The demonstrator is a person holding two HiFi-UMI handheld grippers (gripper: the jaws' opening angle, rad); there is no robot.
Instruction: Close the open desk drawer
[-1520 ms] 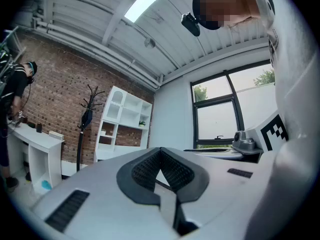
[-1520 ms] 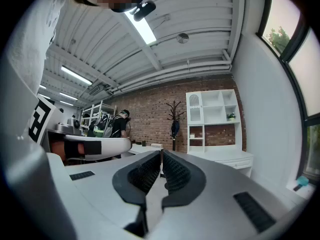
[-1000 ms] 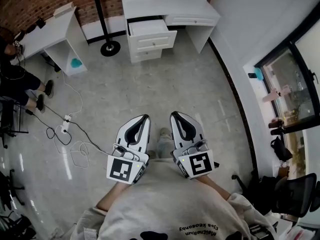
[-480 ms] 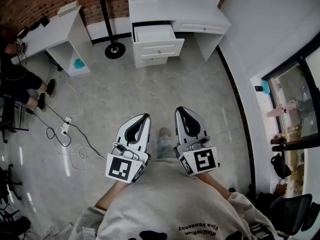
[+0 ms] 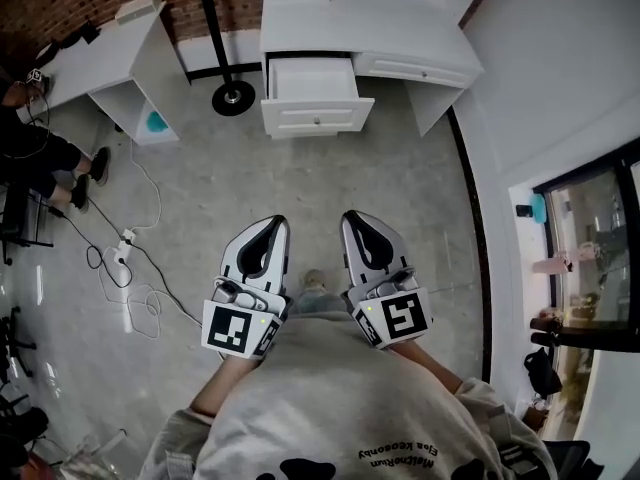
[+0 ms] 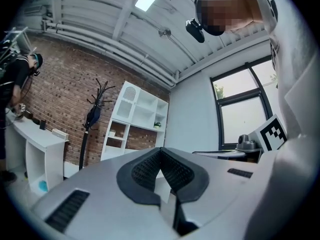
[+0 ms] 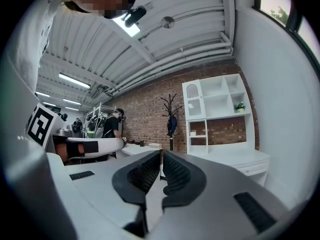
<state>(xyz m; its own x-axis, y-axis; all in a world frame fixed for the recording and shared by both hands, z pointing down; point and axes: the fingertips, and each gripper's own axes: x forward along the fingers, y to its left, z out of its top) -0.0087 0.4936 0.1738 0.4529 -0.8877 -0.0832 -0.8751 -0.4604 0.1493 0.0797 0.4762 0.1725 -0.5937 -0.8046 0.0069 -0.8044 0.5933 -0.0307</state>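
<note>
left gripper [image 5: 274, 222] pressed together, empty | right gripper [image 5: 352, 218] pressed together, empty | white drawer [image 5: 312, 83] pulled out of desk [image 5: 370, 23]

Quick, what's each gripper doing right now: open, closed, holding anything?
Left gripper: closed, jaws together, holding nothing.
Right gripper: closed, jaws together, holding nothing.

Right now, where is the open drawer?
In the head view it is at top centre: the open drawer juts out of the white desk, just right of the coat stand's round base.
</note>
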